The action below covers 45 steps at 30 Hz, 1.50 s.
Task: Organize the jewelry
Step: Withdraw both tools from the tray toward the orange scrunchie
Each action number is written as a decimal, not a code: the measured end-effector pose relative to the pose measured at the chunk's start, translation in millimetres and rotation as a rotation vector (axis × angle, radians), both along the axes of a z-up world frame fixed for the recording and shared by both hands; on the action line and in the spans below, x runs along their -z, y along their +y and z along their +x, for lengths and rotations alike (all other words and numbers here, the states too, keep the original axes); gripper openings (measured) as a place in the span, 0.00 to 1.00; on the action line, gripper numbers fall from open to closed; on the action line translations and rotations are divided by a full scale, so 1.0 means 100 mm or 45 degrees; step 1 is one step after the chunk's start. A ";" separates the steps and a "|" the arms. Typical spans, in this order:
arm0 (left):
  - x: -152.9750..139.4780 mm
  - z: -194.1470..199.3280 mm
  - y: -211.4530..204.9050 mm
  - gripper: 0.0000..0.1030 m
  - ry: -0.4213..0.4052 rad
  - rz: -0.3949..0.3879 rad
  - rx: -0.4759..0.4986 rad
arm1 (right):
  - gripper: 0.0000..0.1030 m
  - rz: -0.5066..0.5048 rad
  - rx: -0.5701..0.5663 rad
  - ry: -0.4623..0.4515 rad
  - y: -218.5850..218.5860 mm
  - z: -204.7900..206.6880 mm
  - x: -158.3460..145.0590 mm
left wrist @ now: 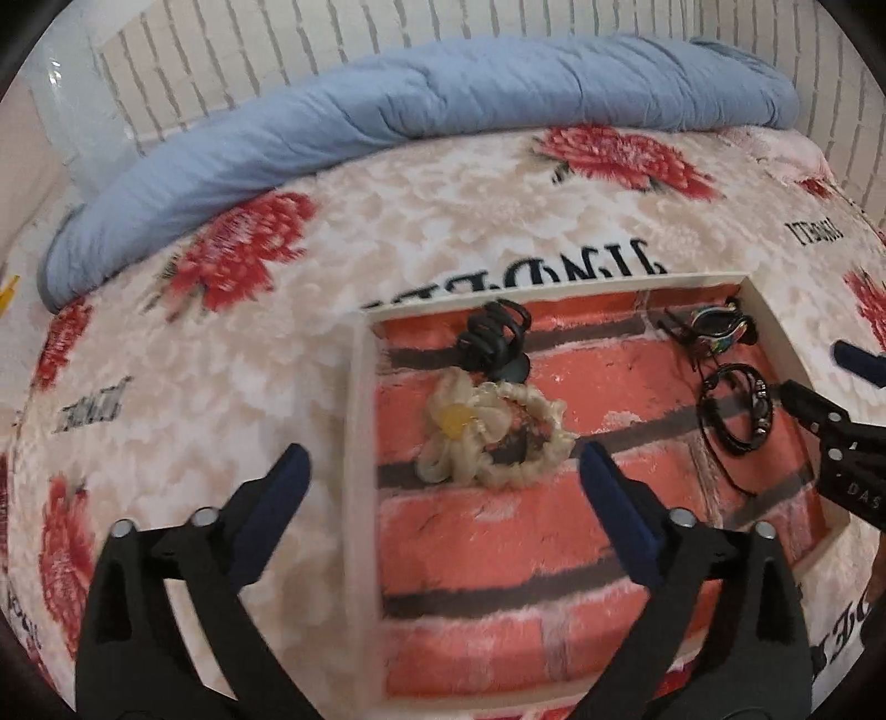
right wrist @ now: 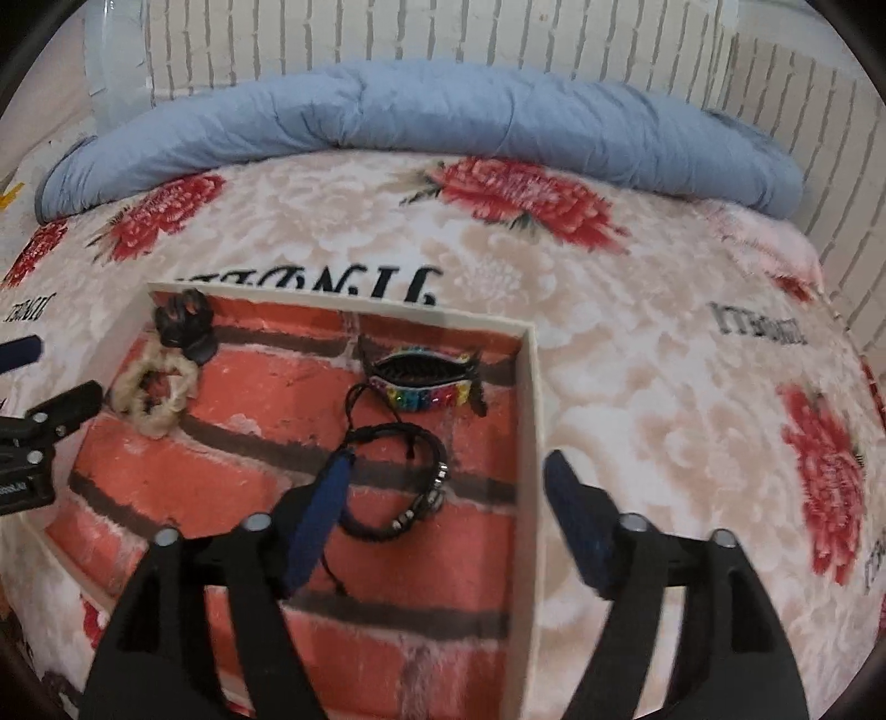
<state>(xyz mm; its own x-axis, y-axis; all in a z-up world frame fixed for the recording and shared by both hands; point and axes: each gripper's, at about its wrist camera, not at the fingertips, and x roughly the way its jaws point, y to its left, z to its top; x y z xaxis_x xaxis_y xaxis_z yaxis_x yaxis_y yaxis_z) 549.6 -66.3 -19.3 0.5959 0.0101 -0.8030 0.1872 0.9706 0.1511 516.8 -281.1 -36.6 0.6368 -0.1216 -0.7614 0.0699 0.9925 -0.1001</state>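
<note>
A shallow white-rimmed tray [left wrist: 362, 399] with a red brick-print floor lies on the bed; it also shows in the right wrist view [right wrist: 531, 421]. In it lie a cream flower scrunchie [left wrist: 487, 437] [right wrist: 152, 396], a black claw clip [left wrist: 495, 340] [right wrist: 183, 324], a black beaded bracelet [left wrist: 736, 412] [right wrist: 410, 482] and a rainbow-edged hair clip [left wrist: 717, 327] [right wrist: 423, 385]. My left gripper [left wrist: 443, 471] is open and empty, straddling the tray's left rim just before the scrunchie. My right gripper [right wrist: 448, 471] is open and empty, straddling the tray's right rim, over the bracelet.
The tray rests on a plush blanket [left wrist: 221, 360] [right wrist: 664, 387] with red flowers and black lettering. A rolled blue quilt [left wrist: 387, 111] [right wrist: 443, 111] lies along the far side against a white brick-pattern wall [right wrist: 443, 33].
</note>
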 end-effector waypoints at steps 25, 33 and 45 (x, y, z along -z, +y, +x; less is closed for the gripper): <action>-0.95 -1.65 1.40 0.95 -0.156 -0.041 -0.119 | 0.90 0.058 0.053 -0.186 0.13 -1.61 -0.75; -0.75 -1.98 1.79 0.95 -0.148 -0.096 -0.194 | 0.90 0.076 0.054 -0.187 0.27 -1.94 -0.62; -0.43 -2.52 2.10 0.95 -0.198 -0.047 -0.207 | 0.90 0.100 0.035 -0.186 0.60 -2.45 -0.25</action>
<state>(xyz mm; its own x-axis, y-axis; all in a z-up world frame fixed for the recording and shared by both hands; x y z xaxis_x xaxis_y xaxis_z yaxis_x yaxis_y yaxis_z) 297.3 143.7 23.3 0.7056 0.0884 -0.7030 0.0051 0.9915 0.1298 271.4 -220.7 -11.3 0.7384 -0.0845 -0.6690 0.1055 0.9944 -0.0092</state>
